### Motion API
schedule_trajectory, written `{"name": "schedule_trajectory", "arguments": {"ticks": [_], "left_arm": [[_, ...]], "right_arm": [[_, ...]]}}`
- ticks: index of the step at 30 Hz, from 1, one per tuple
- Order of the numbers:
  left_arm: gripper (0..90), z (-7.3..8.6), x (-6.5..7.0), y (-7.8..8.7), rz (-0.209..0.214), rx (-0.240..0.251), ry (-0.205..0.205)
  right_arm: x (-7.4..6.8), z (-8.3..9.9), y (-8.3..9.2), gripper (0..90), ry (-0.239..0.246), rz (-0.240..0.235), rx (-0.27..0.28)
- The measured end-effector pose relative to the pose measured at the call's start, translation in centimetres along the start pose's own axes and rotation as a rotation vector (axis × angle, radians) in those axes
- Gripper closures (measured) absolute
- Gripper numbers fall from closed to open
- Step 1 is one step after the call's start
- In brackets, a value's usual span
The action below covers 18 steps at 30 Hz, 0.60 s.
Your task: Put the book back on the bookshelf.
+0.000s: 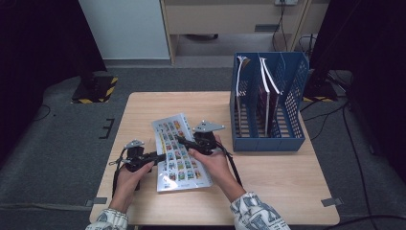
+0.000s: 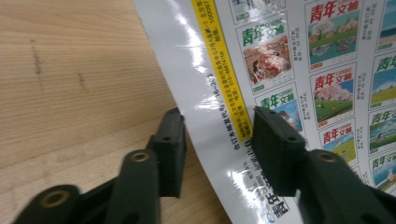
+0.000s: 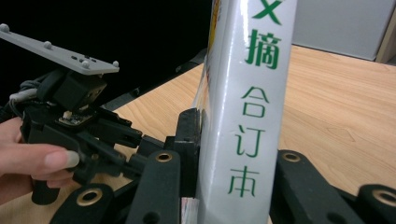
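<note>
A thick bound magazine with a grid of small colourful pictures on its cover lies on the wooden table. My left gripper reaches in level from the left. Its jaws straddle the magazine's white left margin, one pad at the edge by the wood, the other over the cover, and my left gripper stands open. My right gripper is at the magazine's far right side. In the right gripper view the white spine with green characters runs between the jaws of my right gripper, which are shut on it.
A blue file rack with upright books in its slots stands at the table's right rear. Bare wood surrounds the magazine in front and to the left. A hand holds the other gripper's body beside the magazine.
</note>
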<state>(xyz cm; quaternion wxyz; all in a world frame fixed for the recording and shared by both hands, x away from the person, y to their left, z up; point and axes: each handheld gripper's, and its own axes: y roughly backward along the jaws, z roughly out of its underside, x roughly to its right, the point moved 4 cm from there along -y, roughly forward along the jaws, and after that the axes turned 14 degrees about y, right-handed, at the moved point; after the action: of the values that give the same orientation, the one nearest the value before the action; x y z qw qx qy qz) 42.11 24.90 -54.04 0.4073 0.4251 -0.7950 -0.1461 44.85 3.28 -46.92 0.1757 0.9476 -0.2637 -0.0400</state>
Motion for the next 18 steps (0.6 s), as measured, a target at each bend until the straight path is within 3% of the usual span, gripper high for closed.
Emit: {"name": "schedule_trajectory", "arguments": {"ticks": [5,18], "left_arm": [[74.6,-0.06,0.13,0.15,-0.022,0.0,-0.005],[81.0,-0.7,0.53,0.75,-0.062,0.042,-0.046]], "right_arm": [[0.23,0.12,0.24,72.3,0.001,-0.004,0.001],[0.73,-0.12,0.29,72.8,0.003,0.006,0.01]]}}
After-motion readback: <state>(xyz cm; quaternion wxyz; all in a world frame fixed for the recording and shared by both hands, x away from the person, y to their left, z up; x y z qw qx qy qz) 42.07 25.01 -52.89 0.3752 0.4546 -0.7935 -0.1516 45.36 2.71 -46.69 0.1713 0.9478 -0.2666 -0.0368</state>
